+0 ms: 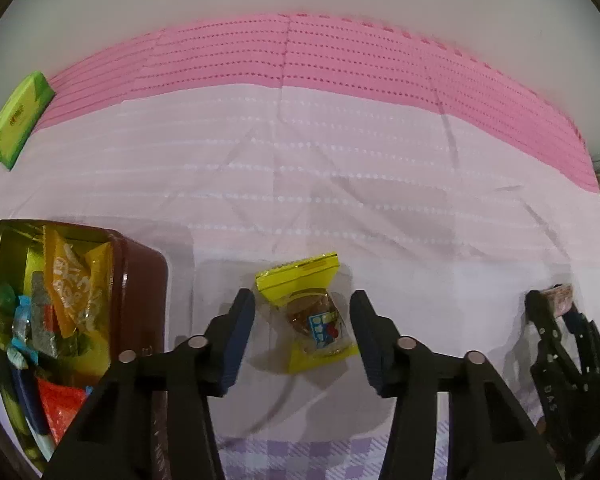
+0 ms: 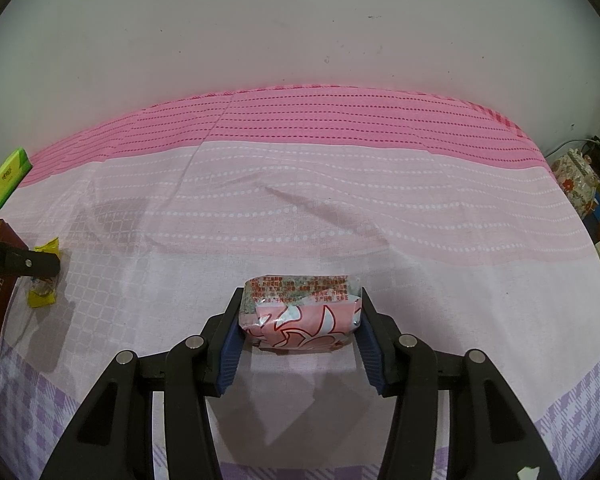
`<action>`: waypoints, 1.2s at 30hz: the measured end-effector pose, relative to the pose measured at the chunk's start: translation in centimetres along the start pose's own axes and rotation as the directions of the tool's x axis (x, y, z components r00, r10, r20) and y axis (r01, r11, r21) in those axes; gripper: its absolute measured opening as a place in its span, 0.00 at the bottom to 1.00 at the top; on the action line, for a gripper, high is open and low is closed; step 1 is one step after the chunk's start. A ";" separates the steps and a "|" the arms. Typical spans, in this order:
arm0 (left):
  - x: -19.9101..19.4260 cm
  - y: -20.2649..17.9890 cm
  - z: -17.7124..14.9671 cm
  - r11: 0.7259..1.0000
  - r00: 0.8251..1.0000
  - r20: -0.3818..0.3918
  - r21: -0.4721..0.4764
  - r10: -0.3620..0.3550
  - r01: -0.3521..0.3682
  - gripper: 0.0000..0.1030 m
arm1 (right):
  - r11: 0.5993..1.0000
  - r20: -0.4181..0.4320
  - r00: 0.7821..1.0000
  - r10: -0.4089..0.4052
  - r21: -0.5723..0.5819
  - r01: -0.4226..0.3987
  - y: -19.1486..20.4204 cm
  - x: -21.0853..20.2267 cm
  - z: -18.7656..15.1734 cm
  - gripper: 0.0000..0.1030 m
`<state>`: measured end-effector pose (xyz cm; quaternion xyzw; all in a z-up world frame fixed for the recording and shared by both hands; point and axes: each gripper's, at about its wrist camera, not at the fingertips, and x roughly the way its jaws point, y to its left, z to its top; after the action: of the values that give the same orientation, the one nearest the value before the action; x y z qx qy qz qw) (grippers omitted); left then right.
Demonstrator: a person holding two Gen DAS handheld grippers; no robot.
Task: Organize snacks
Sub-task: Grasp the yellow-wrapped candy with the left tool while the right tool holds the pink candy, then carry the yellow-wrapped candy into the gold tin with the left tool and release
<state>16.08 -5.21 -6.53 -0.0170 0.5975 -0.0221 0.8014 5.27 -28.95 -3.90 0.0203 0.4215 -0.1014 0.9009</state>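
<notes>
A yellow snack packet (image 1: 312, 312) lies on the pink cloth between the open fingers of my left gripper (image 1: 302, 312), not touching the pads. It also shows in the right wrist view (image 2: 44, 280) under the left gripper. A dark red toffee tin (image 1: 140, 292) holding several wrapped snacks stands at the left. My right gripper (image 2: 300, 312) is shut on a pink and white snack packet (image 2: 300, 312) and holds it just above the cloth. The right gripper also shows at the right edge of the left wrist view (image 1: 550, 300).
A green and yellow box (image 1: 18, 114) lies at the far left near the wall. The cloth-covered table (image 2: 340, 200) runs back to a white wall. A floral jar (image 2: 576, 180) and other items stand past the table's right edge.
</notes>
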 end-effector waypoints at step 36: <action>-5.0 -0.4 -6.8 0.989 0.997 0.067 0.141 -0.047 0.037 0.25 | 1.000 0.002 1.000 0.001 0.000 -0.001 0.2 0.3 -0.4 0.47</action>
<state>8.14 -5.37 -3.68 0.0259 0.5655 -0.0800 0.8204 5.16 -28.75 -4.37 0.0204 0.4204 -0.1010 0.9015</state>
